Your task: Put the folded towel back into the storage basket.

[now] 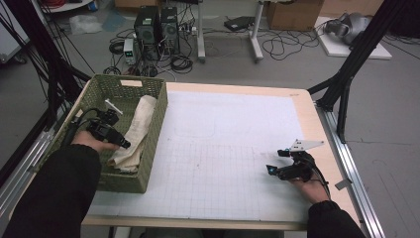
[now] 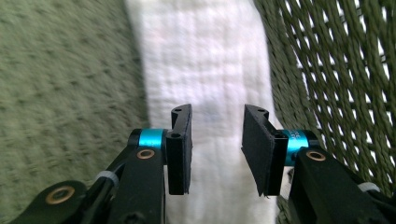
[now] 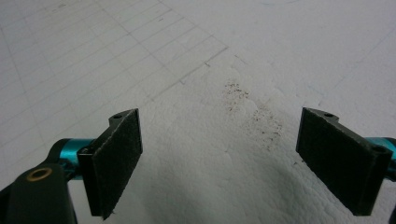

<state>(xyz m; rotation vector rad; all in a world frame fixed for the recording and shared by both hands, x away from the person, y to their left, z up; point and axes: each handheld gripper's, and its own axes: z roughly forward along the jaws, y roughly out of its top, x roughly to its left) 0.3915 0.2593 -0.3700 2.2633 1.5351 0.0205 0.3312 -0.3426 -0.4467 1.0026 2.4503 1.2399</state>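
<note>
A green woven basket [image 1: 151, 148] sits at the tabletop's [image 1: 237, 148] left edge, holding a folded white towel [image 1: 136, 131] that lies lengthwise along the basket's right wall. The left tongs [image 1: 121, 142] hang inside the basket directly above the towel [image 2: 205, 70], jaws parted with the cloth showing between them and nothing pinched, seemingly lined up to straddle it for a pick. The right tongs [image 1: 273, 161] rest near the tabletop's front right corner, jaws wide apart over bare white mat [image 3: 224, 56], likely parked clear of the work.
</note>
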